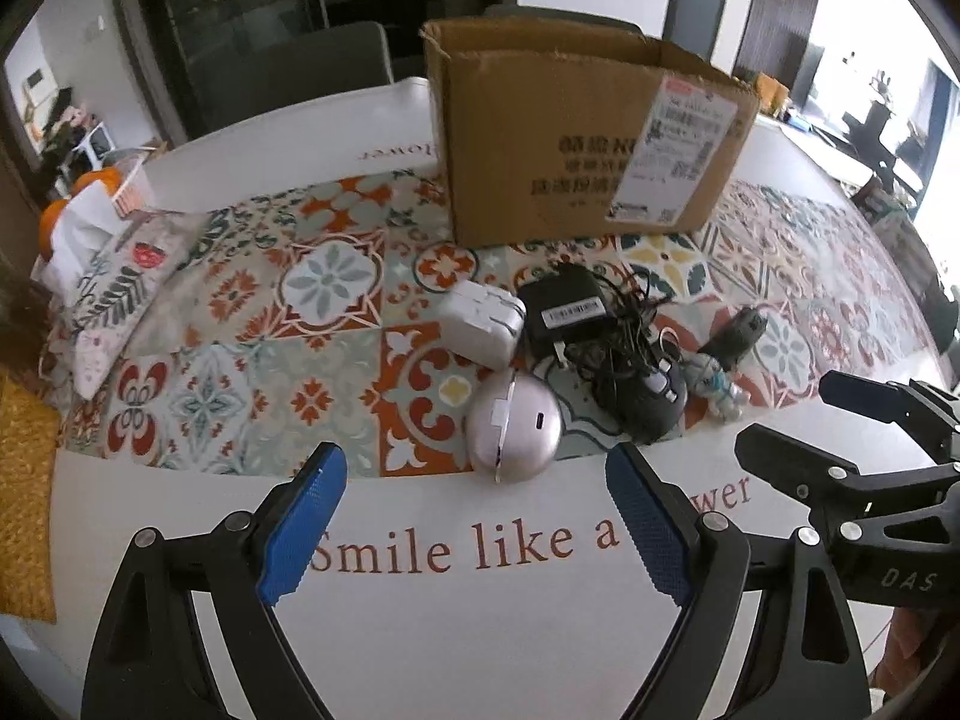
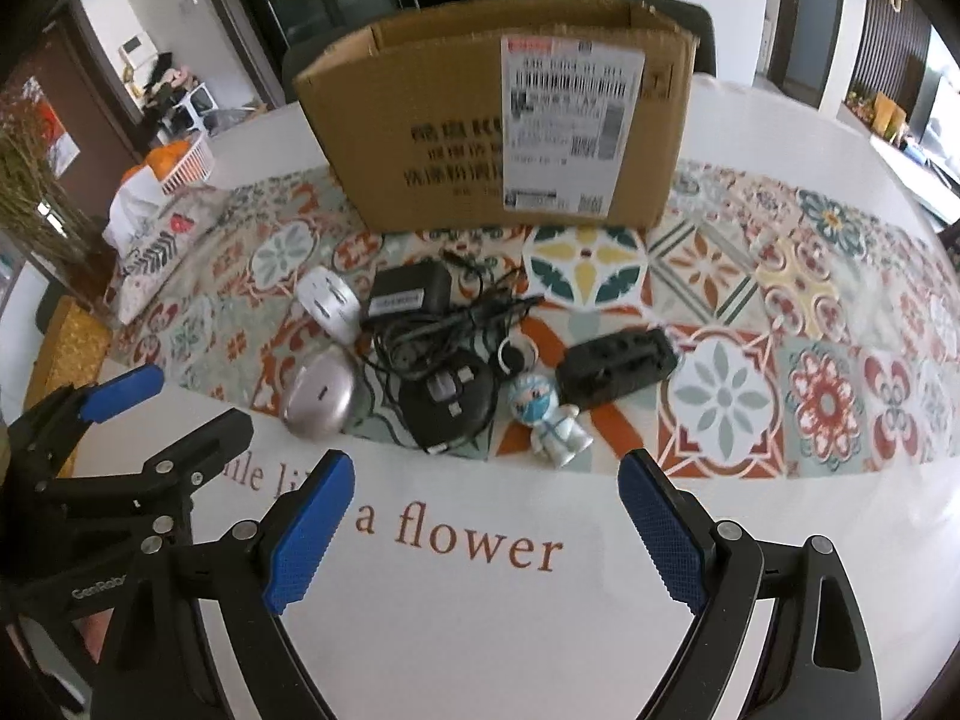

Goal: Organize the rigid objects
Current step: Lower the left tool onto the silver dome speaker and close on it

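An open cardboard box [image 1: 576,138] [image 2: 510,126] stands at the back of the patterned mat. In front of it lie a white charger [image 1: 480,324] [image 2: 330,303], a black adapter with tangled cable [image 1: 567,312] [image 2: 414,297], a silver round case [image 1: 515,429] [image 2: 319,399], a black plug [image 2: 447,408], a small astronaut figure [image 1: 717,387] [image 2: 552,420] and a black block [image 2: 618,366]. My left gripper [image 1: 474,516] is open and empty, just short of the silver case. My right gripper [image 2: 486,516] is open and empty, in front of the figure.
The white table [image 2: 480,630] bears the words "Smile like a flower". A tissue pack and a basket of oranges [image 1: 90,192] sit at the far left. A chair [image 1: 300,72] stands behind the table. The other gripper shows at each view's side.
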Motion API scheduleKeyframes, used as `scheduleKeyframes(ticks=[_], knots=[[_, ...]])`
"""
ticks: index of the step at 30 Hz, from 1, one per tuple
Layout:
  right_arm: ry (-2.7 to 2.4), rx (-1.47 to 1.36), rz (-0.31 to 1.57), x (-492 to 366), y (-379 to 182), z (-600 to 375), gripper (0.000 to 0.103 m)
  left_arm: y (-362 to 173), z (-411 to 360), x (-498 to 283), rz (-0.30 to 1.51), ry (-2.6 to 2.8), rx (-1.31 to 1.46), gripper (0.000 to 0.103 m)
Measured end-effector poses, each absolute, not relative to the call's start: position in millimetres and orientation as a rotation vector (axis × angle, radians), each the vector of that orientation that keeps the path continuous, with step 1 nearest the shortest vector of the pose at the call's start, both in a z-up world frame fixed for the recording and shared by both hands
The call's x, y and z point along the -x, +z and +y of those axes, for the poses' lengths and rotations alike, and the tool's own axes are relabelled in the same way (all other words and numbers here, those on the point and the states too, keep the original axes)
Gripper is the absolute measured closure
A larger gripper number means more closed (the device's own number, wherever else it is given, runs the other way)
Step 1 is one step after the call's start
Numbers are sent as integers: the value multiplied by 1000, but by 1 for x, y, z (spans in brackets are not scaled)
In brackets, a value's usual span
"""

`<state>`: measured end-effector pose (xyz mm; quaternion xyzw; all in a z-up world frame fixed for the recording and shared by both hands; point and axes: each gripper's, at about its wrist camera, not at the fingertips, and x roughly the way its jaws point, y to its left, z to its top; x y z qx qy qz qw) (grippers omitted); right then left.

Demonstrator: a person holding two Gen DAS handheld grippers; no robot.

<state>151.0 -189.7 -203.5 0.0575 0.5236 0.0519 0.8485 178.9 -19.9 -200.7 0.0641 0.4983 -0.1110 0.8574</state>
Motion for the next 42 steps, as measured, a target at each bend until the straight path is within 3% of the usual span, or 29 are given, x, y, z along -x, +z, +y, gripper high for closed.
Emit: scheduleKeyframes(ticks=[11, 26, 28, 32, 34, 42], knots=[[85, -126, 1178, -154, -234, -191, 13, -237, -30, -190, 1053, -289, -190, 16], [49, -160, 1234, -164, -254, -195, 13, -271, -46, -215, 1117, -333, -192, 30], [47, -158, 1238, -166, -255, -193, 13, -274, -46, -217, 1126, -334, -188, 38], [54, -159, 1239, -168, -256, -192, 13, -277, -45, -220, 1127, -331, -178, 42], [56, -158, 1240, -169, -256, -191, 13, -276, -44, -220, 1121, -332, -171, 50], [73, -162, 1235, -168, -254, -189, 13, -270, -39, -214, 1107, -335, -160, 50]])
